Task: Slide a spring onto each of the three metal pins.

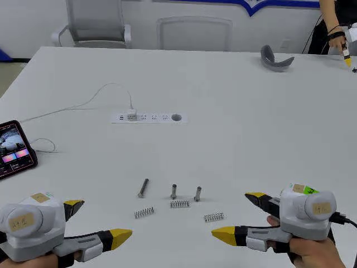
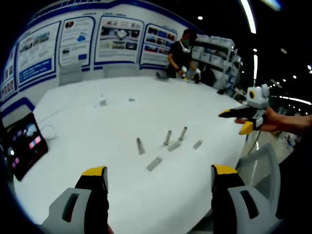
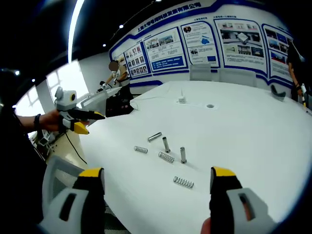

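Three metal pins rest on the white table (image 1: 234, 111): one lies flat (image 1: 143, 187), two stand upright (image 1: 173, 191) (image 1: 198, 194). Three springs lie flat just in front of them (image 1: 144, 212) (image 1: 179, 204) (image 1: 213, 216). My left gripper (image 1: 97, 220) is open at the lower left, well short of the parts. My right gripper (image 1: 240, 215) is open at the lower right, level with the right spring. In the left gripper view the pins (image 2: 168, 138) and a spring (image 2: 154, 163) lie ahead of the open left gripper (image 2: 158, 183). The right gripper view has a spring (image 3: 183, 182) closest to the open right gripper (image 3: 156, 183).
A white power strip (image 1: 148, 118) with a plugged charger and cable lies mid-table. A tablet (image 1: 14, 149) sits at the left edge. A grey curved object (image 1: 274, 59) lies far right. Chairs stand behind the table; a person's hand (image 1: 340, 42) is at the far right corner.
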The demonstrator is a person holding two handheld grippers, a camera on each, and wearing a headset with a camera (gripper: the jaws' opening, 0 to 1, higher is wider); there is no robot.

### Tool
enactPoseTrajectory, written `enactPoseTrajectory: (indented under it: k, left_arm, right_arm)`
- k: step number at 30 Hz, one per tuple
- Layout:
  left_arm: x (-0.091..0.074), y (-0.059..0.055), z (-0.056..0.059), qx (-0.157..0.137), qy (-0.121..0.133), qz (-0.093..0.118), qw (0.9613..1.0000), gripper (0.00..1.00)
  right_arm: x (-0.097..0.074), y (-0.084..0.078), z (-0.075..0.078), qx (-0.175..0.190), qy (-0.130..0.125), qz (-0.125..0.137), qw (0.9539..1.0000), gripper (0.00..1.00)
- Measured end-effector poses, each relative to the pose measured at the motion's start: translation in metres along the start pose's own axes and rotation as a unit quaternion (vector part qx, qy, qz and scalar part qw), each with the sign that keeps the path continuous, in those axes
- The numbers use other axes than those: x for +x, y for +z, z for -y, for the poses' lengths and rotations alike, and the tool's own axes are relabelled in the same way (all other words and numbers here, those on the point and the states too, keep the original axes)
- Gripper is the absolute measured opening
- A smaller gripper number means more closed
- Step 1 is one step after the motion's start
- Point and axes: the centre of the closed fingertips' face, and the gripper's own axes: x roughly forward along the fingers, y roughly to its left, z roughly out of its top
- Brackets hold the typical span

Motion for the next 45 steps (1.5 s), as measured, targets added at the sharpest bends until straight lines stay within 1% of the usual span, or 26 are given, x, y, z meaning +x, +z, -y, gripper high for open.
enactPoseTrajectory:
  k: [3, 5, 7, 10, 12, 14, 16, 19, 24, 26, 30, 32, 34, 36, 38, 45]
  left_arm:
    - [0.001, 0.000, -0.001, -0.002, 0.000, 0.000, 1.0000, 0.88]
    - [0.002, -0.002, -0.003, -0.002, -0.001, -0.004, 1.0000, 0.87]
    - [0.004, -0.005, -0.006, -0.003, 0.001, -0.009, 1.0000, 0.87]
    - [0.007, -0.007, -0.009, -0.011, 0.002, -0.009, 0.9999, 0.86]
    - [0.010, -0.010, -0.013, -0.014, 0.002, -0.012, 0.9998, 0.87]
    - [0.014, -0.010, -0.014, -0.012, 0.003, -0.016, 0.9998, 0.86]
    - [0.014, -0.010, -0.013, -0.008, 0.003, -0.020, 0.9998, 0.87]
    - [0.022, -0.011, -0.017, -0.008, 0.000, -0.023, 0.9997, 0.87]
    - [0.034, -0.011, -0.021, -0.005, -0.005, -0.031, 0.9995, 0.87]
    - [0.039, -0.010, -0.020, -0.004, -0.008, -0.033, 0.9994, 0.86]
    - [0.048, -0.010, -0.022, -0.001, -0.012, -0.039, 0.9992, 0.86]
    - [0.053, -0.010, -0.023, 0.001, -0.015, -0.043, 0.9990, 0.86]
    - [0.058, -0.010, -0.027, 0.002, -0.016, -0.046, 0.9988, 0.86]
    - [0.061, -0.009, -0.028, -0.001, -0.018, -0.046, 0.9988, 0.86]
    - [0.066, -0.009, -0.032, -0.003, -0.019, -0.046, 0.9988, 0.86]
    - [0.080, -0.002, -0.034, -0.001, -0.021, -0.045, 0.9988, 0.83]
  right_arm:
    - [0.000, -0.003, 0.000, 0.001, -0.002, -0.004, 1.0000, 0.93]
    - [0.000, -0.004, 0.000, 0.003, -0.002, -0.006, 1.0000, 0.94]
    - [0.000, -0.005, 0.000, 0.005, -0.003, -0.005, 1.0000, 0.94]
    - [-0.001, -0.007, 0.001, 0.009, -0.005, -0.005, 0.9999, 0.95]
    - [-0.001, -0.010, 0.000, 0.012, -0.005, -0.006, 0.9999, 0.95]
    - [-0.001, -0.013, 0.000, 0.013, -0.006, -0.010, 0.9998, 0.95]
    - [0.000, -0.015, -0.001, 0.016, -0.006, -0.011, 0.9998, 0.95]
    - [0.001, -0.017, -0.003, 0.018, -0.007, -0.012, 0.9997, 0.95]
    - [0.003, -0.019, -0.006, 0.021, -0.005, -0.012, 0.9997, 0.95]
    - [0.004, -0.020, -0.007, 0.020, -0.006, -0.015, 0.9997, 0.95]
    - [0.005, -0.022, -0.009, 0.024, -0.007, -0.016, 0.9996, 0.95]
    - [0.005, -0.026, -0.010, 0.024, -0.010, -0.022, 0.9994, 0.96]
    - [0.005, -0.028, -0.010, 0.023, -0.010, -0.024, 0.9994, 0.96]
    - [0.005, -0.029, -0.010, 0.026, -0.011, -0.024, 0.9993, 0.96]
    - [0.004, -0.030, -0.011, 0.030, -0.012, -0.024, 0.9992, 0.95]
    - [0.004, -0.038, -0.012, 0.034, -0.012, -0.032, 0.9988, 0.94]
